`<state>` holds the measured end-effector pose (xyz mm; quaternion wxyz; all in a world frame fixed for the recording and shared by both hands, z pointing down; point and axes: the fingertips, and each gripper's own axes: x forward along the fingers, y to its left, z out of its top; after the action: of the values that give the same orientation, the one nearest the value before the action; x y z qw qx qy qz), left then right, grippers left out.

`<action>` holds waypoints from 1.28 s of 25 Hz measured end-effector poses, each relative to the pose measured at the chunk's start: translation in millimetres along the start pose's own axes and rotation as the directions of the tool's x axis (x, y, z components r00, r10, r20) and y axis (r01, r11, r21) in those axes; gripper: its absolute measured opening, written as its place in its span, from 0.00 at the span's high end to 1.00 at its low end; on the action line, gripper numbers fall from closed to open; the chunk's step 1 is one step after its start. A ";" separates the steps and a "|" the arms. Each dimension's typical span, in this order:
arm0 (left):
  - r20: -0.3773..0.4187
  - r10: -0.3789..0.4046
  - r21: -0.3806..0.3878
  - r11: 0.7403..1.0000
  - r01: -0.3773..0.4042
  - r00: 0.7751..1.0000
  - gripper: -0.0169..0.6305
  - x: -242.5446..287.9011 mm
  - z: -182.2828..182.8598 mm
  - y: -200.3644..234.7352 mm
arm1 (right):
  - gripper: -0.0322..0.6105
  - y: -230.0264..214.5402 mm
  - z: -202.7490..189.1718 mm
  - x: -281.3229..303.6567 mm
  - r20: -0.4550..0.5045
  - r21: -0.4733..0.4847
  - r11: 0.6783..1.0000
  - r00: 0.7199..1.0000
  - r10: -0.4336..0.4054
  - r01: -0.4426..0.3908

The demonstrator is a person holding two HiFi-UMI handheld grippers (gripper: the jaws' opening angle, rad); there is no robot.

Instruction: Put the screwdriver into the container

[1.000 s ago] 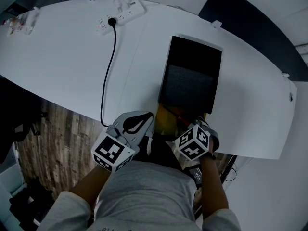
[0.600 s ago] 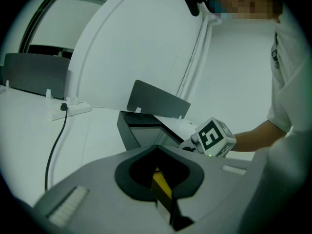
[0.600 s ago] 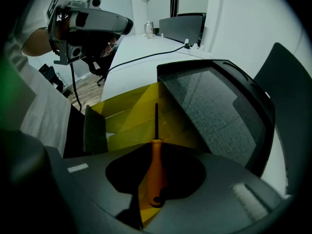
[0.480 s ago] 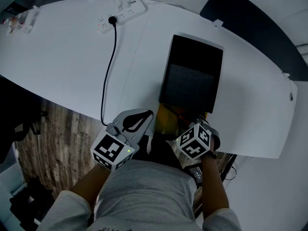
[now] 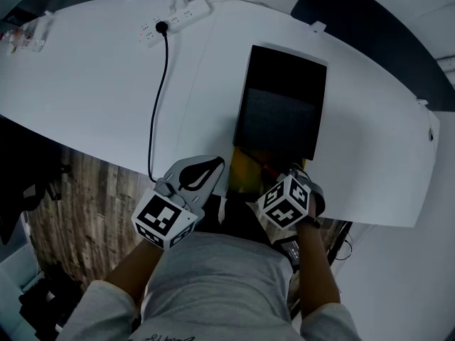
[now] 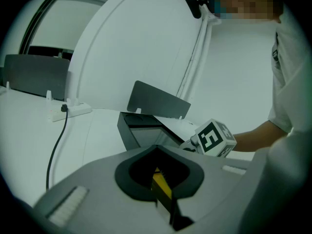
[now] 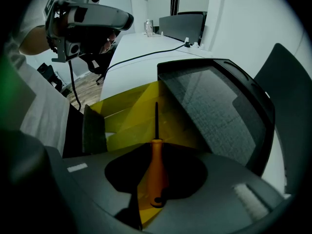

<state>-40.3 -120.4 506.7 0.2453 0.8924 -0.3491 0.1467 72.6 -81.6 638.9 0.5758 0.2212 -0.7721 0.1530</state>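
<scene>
A yellow container [image 5: 244, 170] sits at the table's near edge, in front of a black box [image 5: 281, 105]. My right gripper [image 5: 276, 180] hangs over its right side with an orange-handled screwdriver [image 7: 157, 167] between the jaws, its dark shaft pointing into the yellow container [image 7: 127, 115]. The jaws are opening, and the handle still lies along them. My left gripper [image 5: 213, 177] is at the container's left side, shut on its yellow wall [image 6: 161, 188]. The right gripper's marker cube [image 6: 213, 138] shows in the left gripper view.
The white table [image 5: 92, 84] carries a power strip [image 5: 174, 16] at the far edge, with a black cable [image 5: 160, 98] running down off the near edge. Wooden floor [image 5: 78, 197] lies below on the left. A dark chair back [image 7: 285, 106] stands beyond the black box.
Almost nothing: both grippers stay at the yellow container, and the head view has shifted slightly so everything sits a little higher in the picture.
</scene>
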 end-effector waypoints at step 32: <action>0.048 -0.008 0.082 0.997 0.004 0.999 0.97 -16.6 37.2 -33.1 | 0.93 -15.3 27.2 -100.1 0.337 0.211 0.976 0.933 -0.130 0.059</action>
<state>-25.8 -110.3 457.2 0.2003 0.9061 -0.3459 0.1387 82.1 -91.5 535.0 0.4117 0.3379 -0.8312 0.1594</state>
